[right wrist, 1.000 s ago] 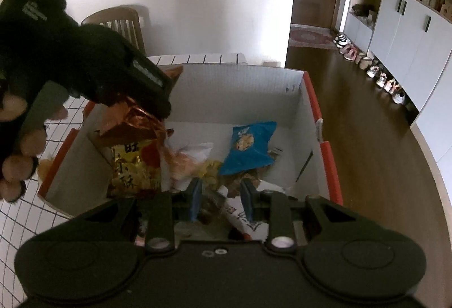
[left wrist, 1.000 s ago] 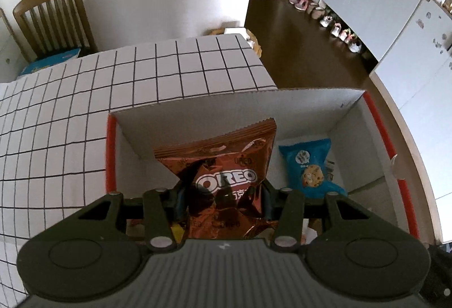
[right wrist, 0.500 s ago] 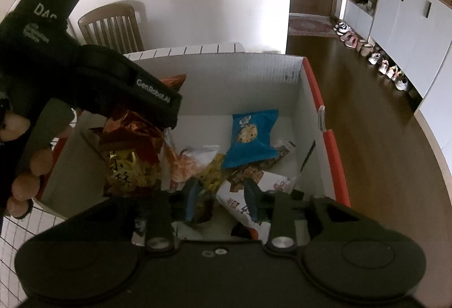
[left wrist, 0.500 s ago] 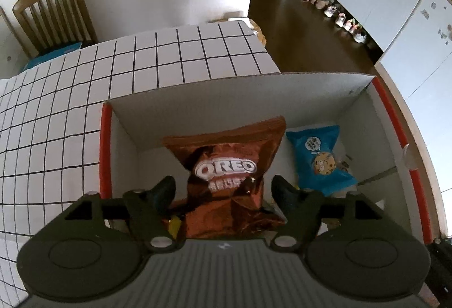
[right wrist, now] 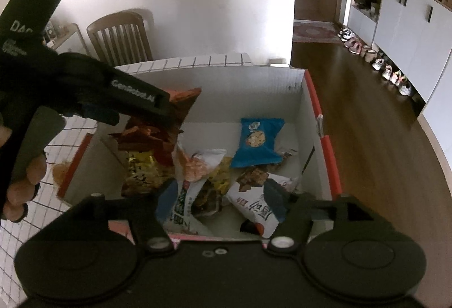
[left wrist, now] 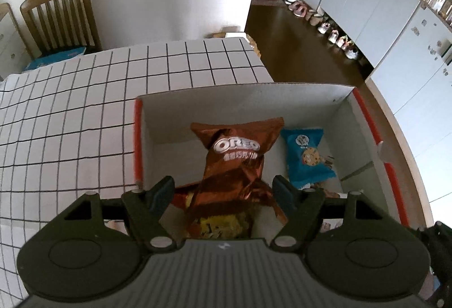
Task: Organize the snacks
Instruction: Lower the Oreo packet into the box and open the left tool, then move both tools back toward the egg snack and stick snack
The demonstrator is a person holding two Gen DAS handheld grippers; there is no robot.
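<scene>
A brown Oreo bag (left wrist: 234, 161) stands in the white cardboard box (left wrist: 243, 99), leaning on a yellow snack bag. My left gripper (left wrist: 223, 190) is open above it, its jaws wide on either side and clear of the bag. A blue cookie bag (left wrist: 306, 155) lies to its right, also in the right wrist view (right wrist: 257, 141). My right gripper (right wrist: 220, 200) is open over the box's near side, above a white snack packet (right wrist: 254, 206). The left gripper's body (right wrist: 84, 93) shows at upper left there, over the Oreo bag (right wrist: 169, 133).
The box has red edges (right wrist: 325, 138) and holds several mixed snack packets. It sits on a table with a white grid cloth (left wrist: 70, 116). A wooden chair (left wrist: 59, 17) stands behind the table. White cabinets (left wrist: 395, 14) and shoes line the floor at right.
My left gripper has opened and let go of the Oreo bag, which now rests in the box. My right gripper has opened wider and drawn back a little.
</scene>
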